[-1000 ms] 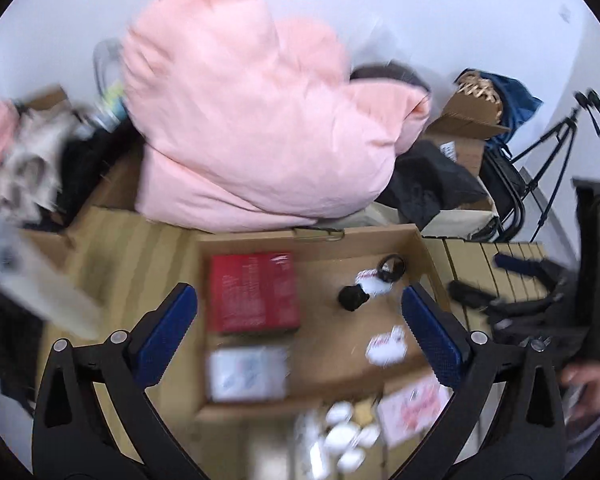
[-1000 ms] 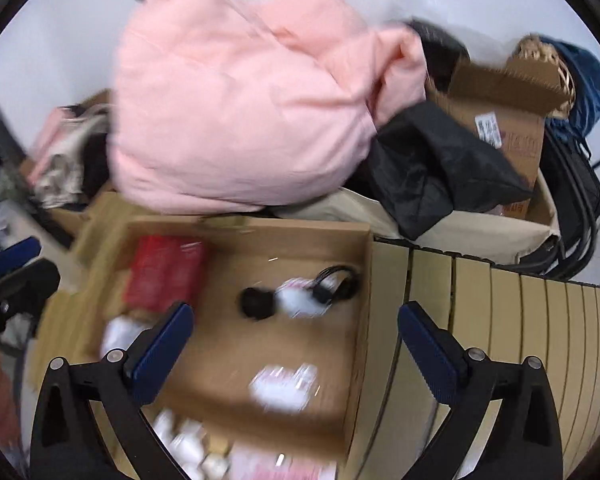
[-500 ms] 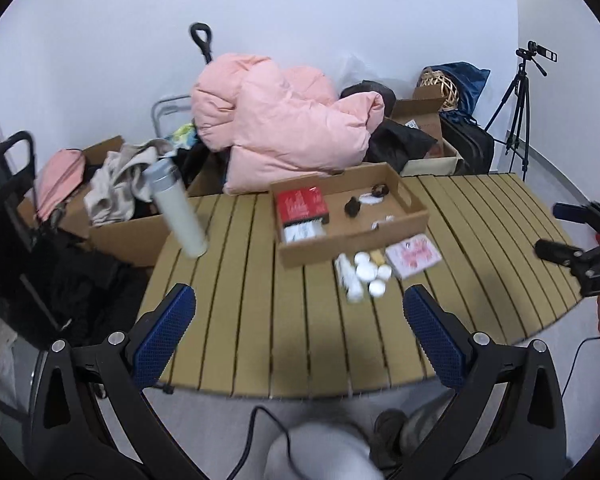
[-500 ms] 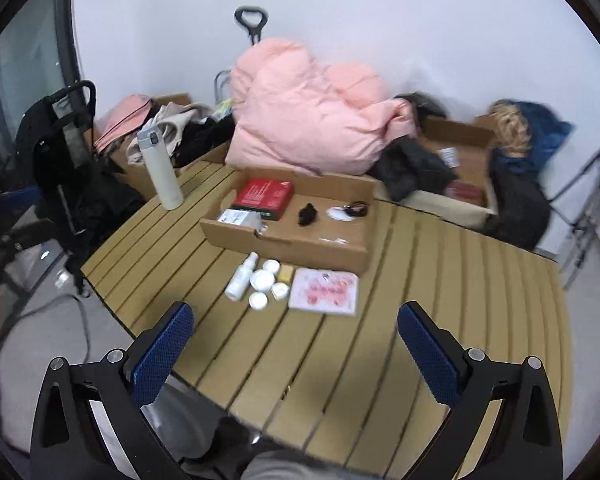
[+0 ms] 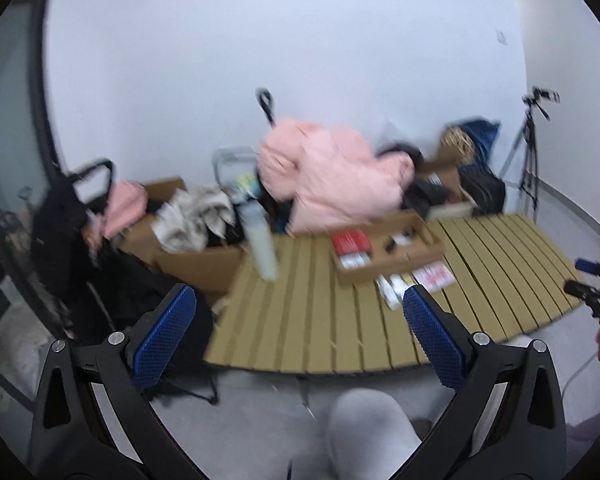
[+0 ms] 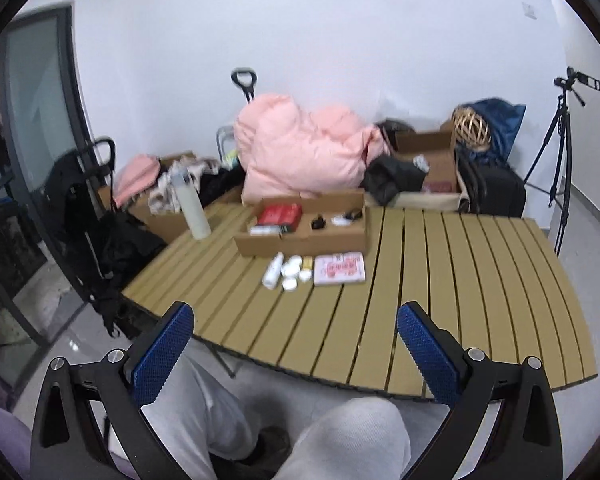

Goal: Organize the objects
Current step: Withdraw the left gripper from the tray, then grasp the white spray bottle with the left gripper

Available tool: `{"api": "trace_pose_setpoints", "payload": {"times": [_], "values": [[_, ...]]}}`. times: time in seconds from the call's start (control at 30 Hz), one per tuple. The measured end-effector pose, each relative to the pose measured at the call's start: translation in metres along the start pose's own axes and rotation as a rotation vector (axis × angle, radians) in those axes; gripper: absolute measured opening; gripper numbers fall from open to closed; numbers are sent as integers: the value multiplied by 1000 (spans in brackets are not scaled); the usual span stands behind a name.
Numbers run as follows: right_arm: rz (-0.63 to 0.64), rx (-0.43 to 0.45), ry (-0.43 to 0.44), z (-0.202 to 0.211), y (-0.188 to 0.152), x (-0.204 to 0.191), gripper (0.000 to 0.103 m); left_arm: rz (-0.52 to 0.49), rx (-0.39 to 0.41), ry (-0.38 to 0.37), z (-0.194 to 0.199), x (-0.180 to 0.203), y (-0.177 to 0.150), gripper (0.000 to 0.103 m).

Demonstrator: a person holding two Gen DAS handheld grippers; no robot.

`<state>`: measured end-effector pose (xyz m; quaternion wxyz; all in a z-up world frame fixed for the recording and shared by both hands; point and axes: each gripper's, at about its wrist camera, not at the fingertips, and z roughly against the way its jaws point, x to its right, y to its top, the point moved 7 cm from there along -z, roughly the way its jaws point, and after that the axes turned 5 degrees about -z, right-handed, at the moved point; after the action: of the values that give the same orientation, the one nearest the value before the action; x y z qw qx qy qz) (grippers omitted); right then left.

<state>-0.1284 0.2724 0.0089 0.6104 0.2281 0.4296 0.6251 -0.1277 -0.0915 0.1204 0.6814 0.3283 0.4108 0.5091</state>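
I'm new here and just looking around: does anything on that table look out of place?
Yes. A white bottle, small jars and a pink packet lie loose on the table in front of the box, not inside it. The bottle lies on its side. Both tongs are open and far back.

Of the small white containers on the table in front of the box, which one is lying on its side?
The elongated white bottle at the left end of the group; the others are short round jars.

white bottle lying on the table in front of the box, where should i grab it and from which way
Grip the white bottle across the middle of its body, coming down from above with the right gripper, which is open and empty. It lies flat on the slatted table, its long axis pointing toward the cardboard box, so the fingers should span its narrow width. Small white jars crowd its right side, so keep the fingers clear.
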Motion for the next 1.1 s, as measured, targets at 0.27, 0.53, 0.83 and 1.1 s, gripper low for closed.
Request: {"api": "trace_pose_setpoints", "payload": {"times": [0.27, 0.53, 0.83, 1.1], "values": [[48, -24, 2, -34, 4, -6, 103, 49, -81, -126, -68, 29, -8, 103], [49, -171, 18, -149, -8, 6, 102, -56, -195, -273, -246, 157, -72, 101], [-23, -320, 71, -295, -6, 25, 63, 63, -502, -381, -421, 216, -117, 75], [-72, -420, 119, -377, -16, 32, 49, 78, -601, -432, -463, 229, -155, 24]]}}
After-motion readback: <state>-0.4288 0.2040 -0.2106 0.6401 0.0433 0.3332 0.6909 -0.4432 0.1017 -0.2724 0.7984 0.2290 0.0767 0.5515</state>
